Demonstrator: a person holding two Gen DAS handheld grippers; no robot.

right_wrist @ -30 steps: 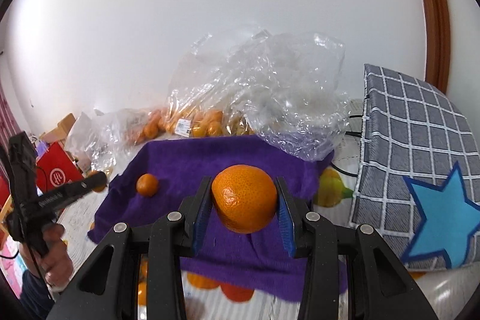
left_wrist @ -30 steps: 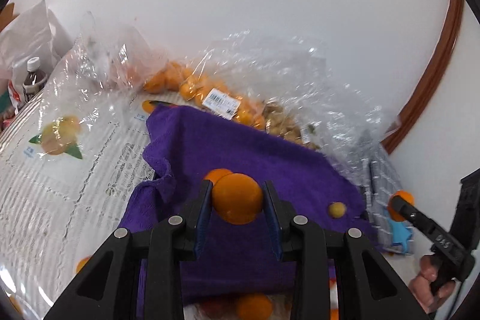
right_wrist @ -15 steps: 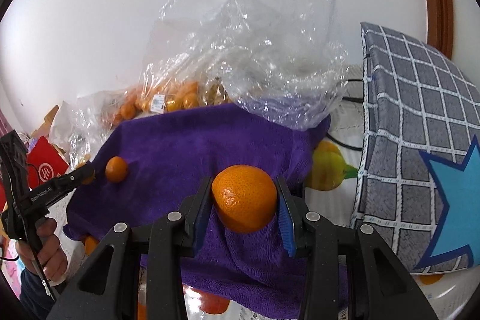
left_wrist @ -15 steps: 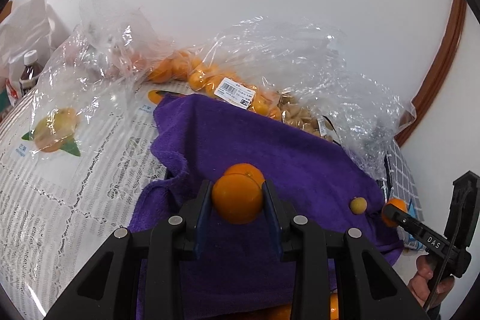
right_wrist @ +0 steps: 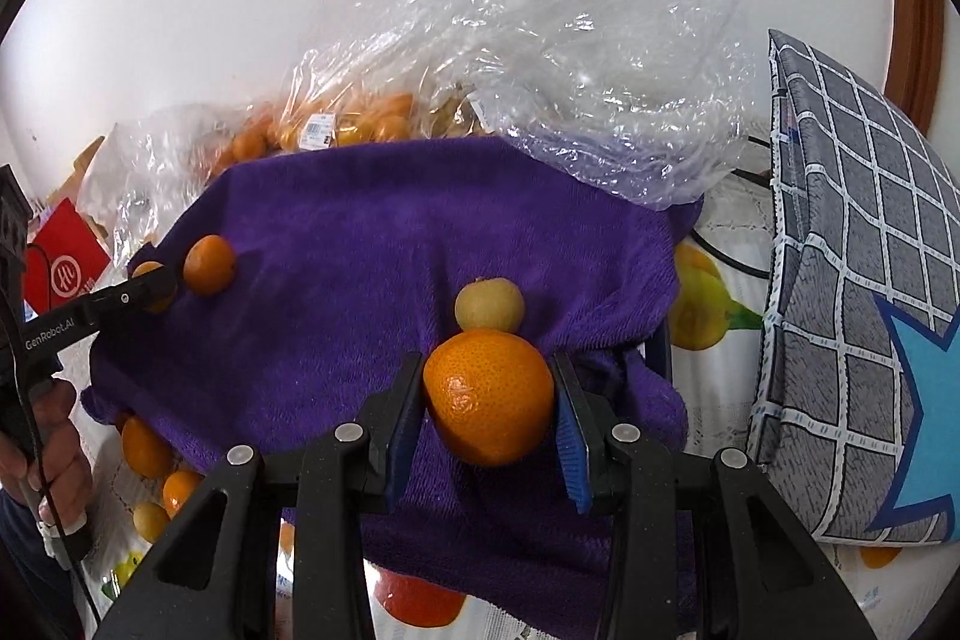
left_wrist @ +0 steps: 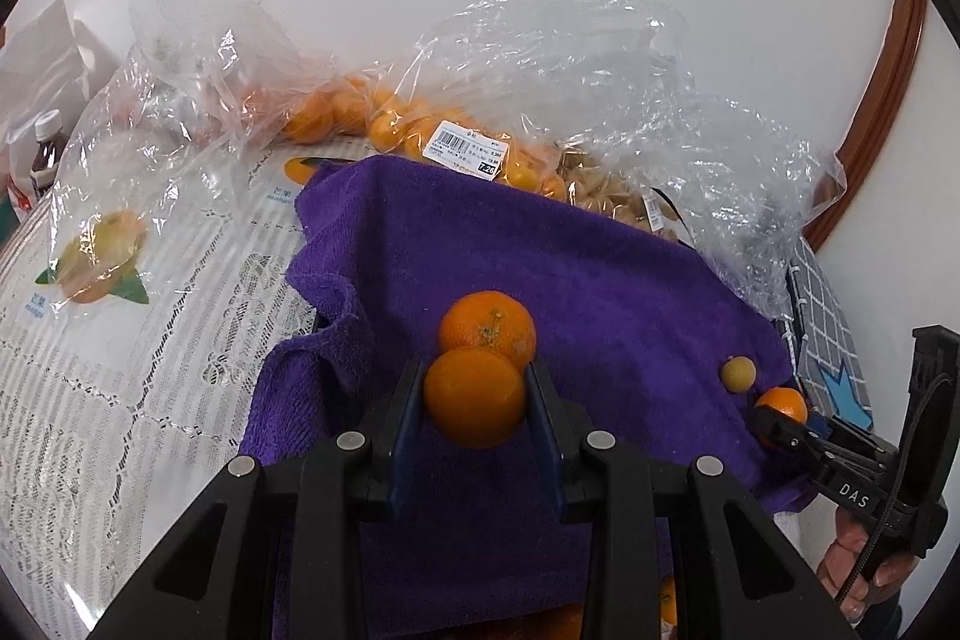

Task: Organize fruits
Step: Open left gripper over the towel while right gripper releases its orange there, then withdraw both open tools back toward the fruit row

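Two held oranges come down beside matching fruit on the purple cloth

Each gripper carries fruit low over the purple terry towel (left_wrist: pixel 600 292), which seems to serve as the sorting surface, while the crinkled clear plastic bags of small oranges (left_wrist: pixel 420 130) lie behind it. The left gripper (left_wrist: pixel 474 400) has its jaws closed to the width of a smooth round orange (left_wrist: pixel 474 396), gripped on both sides, just in front of a loose orange with a stem scar (left_wrist: pixel 487 325) resting on the towel, probably to group like with like. The right gripper (right_wrist: pixel 487 397) clamps a larger dimpled orange (right_wrist: pixel 487 396) the same way, close before a small yellow-green round fruit (right_wrist: pixel 489 305) on the towel.
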